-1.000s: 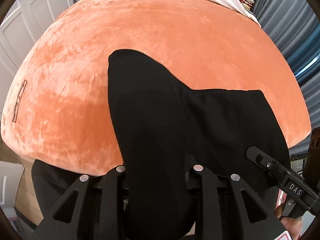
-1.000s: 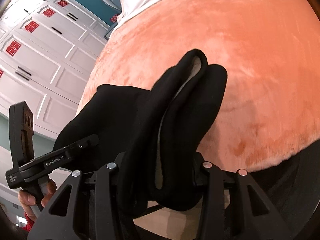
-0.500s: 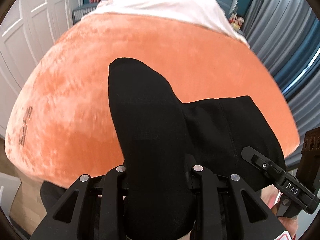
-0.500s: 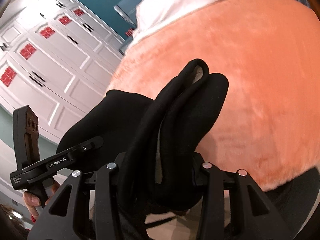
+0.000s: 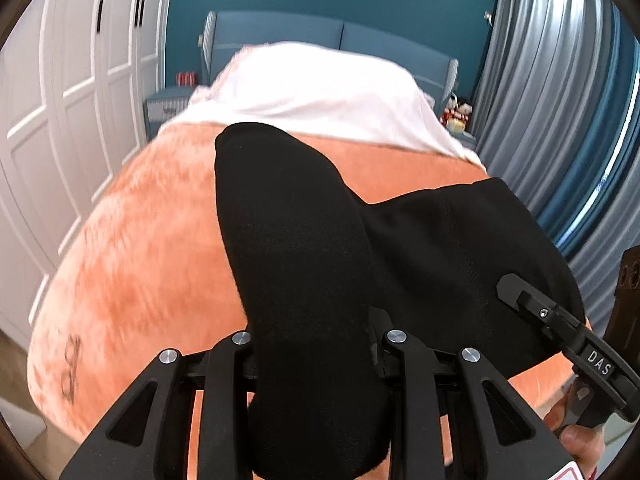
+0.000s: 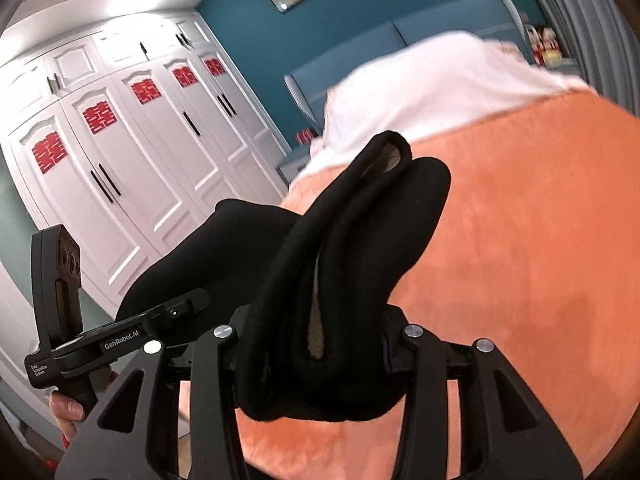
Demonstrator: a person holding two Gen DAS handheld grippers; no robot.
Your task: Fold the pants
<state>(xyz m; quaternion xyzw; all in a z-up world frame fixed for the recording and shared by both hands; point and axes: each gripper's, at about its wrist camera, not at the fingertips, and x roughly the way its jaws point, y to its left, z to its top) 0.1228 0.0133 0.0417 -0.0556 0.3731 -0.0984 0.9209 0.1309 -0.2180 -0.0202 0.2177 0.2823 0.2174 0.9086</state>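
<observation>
Where the left wrist view looks down, your left gripper (image 5: pixel 316 360) is clamped on a thick black fold of the pants (image 5: pixel 296 260), which rises through the frame's centre above the orange bed (image 5: pixel 152 264). In the right wrist view, your right gripper (image 6: pixel 316 344) is clamped on a bunched, doubled edge of the pants (image 6: pixel 360 260) (pale lining showing). They look soft, limp and fairly light; hold hems or waistband corners, since bunched cloth may slip.

The black pants (image 5: pixel 304 264) bunch over both grippers' fingers, hiding the tips; the orange blanket (image 6: pixel 520 260) is motion-blurred.
</observation>
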